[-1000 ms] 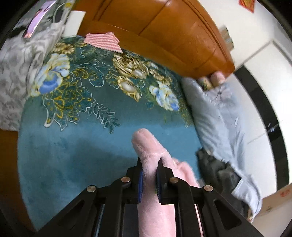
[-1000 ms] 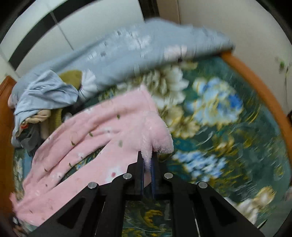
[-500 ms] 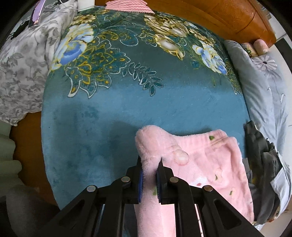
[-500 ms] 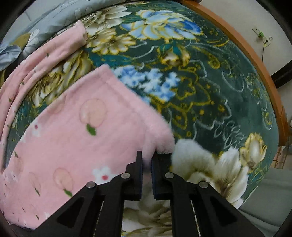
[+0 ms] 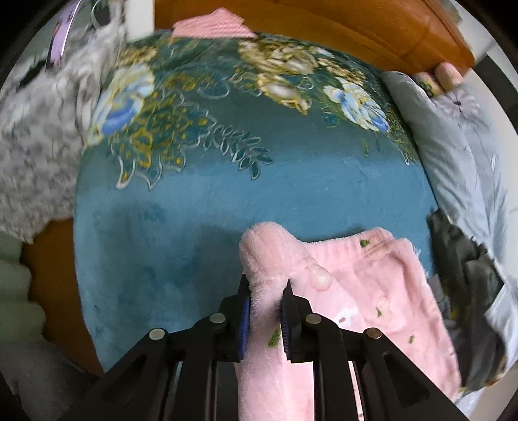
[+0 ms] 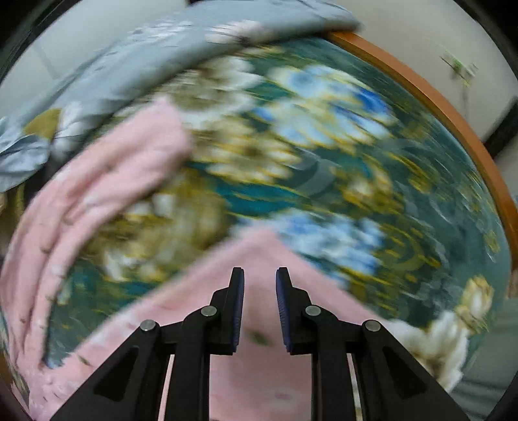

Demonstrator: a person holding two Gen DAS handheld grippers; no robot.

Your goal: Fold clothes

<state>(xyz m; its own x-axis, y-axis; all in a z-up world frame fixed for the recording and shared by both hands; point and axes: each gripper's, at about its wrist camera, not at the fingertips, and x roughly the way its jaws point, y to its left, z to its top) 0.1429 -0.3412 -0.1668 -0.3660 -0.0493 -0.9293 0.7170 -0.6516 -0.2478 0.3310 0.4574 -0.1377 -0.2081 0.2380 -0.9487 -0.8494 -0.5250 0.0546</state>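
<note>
A pink fleece garment with small prints lies on the teal floral bedspread. My left gripper points down at the bed. A thick fold of the garment's edge still fills the gap between its blue pads, and its jaws are opening. In the blurred right wrist view the same pink garment runs from the left to the bottom over the bedspread. My right gripper hangs just above its corner. Its jaws are opening, the cloth lies flat below them, and nothing rises between the pads.
A grey-blue quilt is bunched along one side of the bed, also the grey-blue quilt. Dark clothes lie beside the pink garment. A grey floral cloth, a folded pink striped item and the wooden headboard border the bedspread.
Both grippers came down to the bed and the pink garment was spread flat. The right gripper let go of its corner and its jaws parted. The left jaws widened slightly.
</note>
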